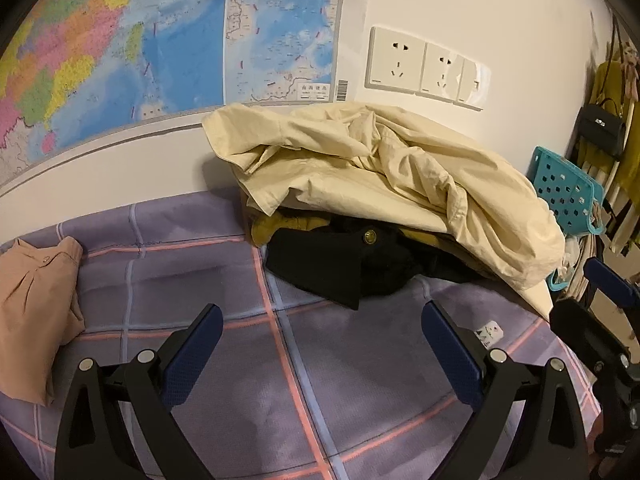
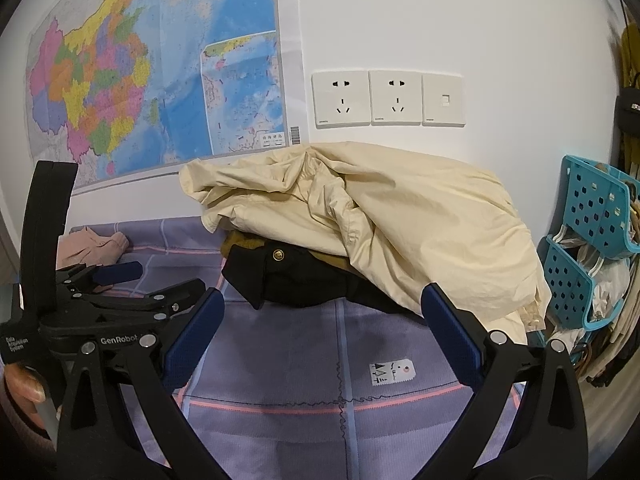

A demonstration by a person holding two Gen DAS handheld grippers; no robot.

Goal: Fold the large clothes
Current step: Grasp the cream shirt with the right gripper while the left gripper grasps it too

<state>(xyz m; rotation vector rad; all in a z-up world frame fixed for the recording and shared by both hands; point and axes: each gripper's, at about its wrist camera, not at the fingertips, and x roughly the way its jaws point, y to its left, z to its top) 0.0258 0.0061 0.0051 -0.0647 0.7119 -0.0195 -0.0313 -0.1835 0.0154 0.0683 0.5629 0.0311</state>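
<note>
A heap of clothes lies against the wall on a purple checked bed sheet (image 1: pixel 240 360). On top is a crumpled cream garment (image 1: pixel 380 168) (image 2: pixel 400 216); under it lie a black garment with a gold button (image 1: pixel 340 272) (image 2: pixel 296 276) and a mustard one (image 1: pixel 288 224). My left gripper (image 1: pixel 322 320) is open and empty, short of the heap. My right gripper (image 2: pixel 322 300) is open and empty, also short of the heap. The left gripper (image 2: pixel 152 280) shows at the left of the right wrist view. A pink folded garment (image 1: pixel 36 312) (image 2: pixel 96 244) lies at the left.
A wall with a coloured map (image 1: pixel 140 40) and sockets (image 1: pixel 424 64) stands behind the bed. A teal perforated rack (image 2: pixel 588 248) with hangers and bags stands at the right past the bed edge. A white label (image 2: pixel 392 372) is on the sheet.
</note>
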